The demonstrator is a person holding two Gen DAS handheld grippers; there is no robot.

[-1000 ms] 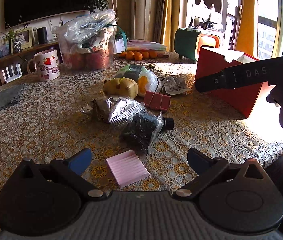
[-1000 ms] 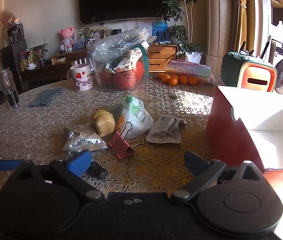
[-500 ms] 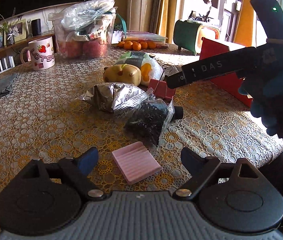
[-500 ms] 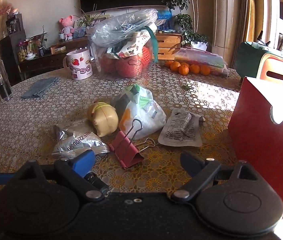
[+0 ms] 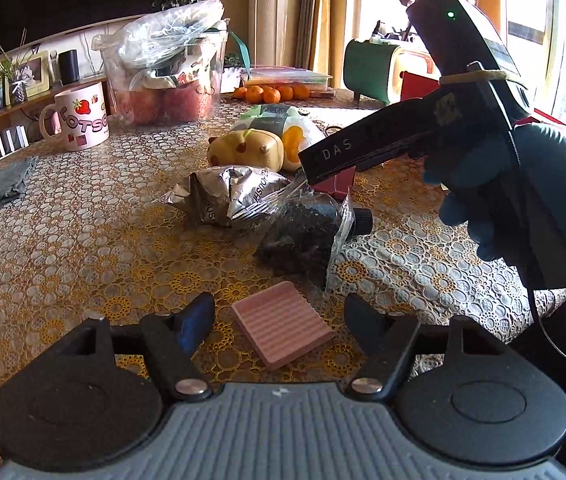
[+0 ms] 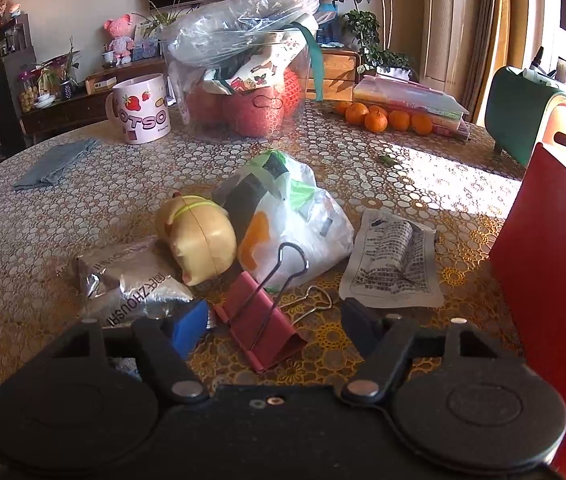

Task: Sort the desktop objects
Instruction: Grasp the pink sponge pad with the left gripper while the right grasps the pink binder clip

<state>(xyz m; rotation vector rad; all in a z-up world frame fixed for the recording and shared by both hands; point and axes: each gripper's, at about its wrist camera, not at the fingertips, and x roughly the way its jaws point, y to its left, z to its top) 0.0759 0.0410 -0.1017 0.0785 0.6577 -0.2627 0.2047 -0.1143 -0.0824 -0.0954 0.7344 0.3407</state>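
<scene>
Two grippers work low over a lace-patterned tablecloth (image 5: 83, 240), each with a different piece of clutter between its fingers. The left gripper (image 5: 279, 316) has its jaws partly spread and they have just been closing; a pink ribbed pad (image 5: 283, 322) lies flat on the cloth between the fingertips, with a gap on each side, so the pads do not press on it. Just ahead of that gripper sits a clear bag of black beads (image 5: 307, 228), with a crumpled silver foil packet (image 5: 235, 196) ahead and to its left, and a yellow toy (image 5: 247, 150) farther on.

The right gripper (image 6: 275, 320) also stands partly spread, its jaws having just been closing, and a red binder clip (image 6: 261, 320) lies between the fingertips with one wire handle raised; neither pad touches it. In the left wrist view this gripper reaches in from the right, held by a blue-gloved hand (image 5: 523, 188). Ahead of the right gripper lie the toy, a white plastic bag (image 6: 295, 216) and, ahead to the right, a printed paper sachet (image 6: 395, 260). A red box (image 6: 555, 280) stands close on its right. Far ahead are a pink strawberry mug (image 6: 143, 108), a clear container of fruit (image 6: 243, 92) and a row of tangerines (image 6: 383, 116).
</scene>
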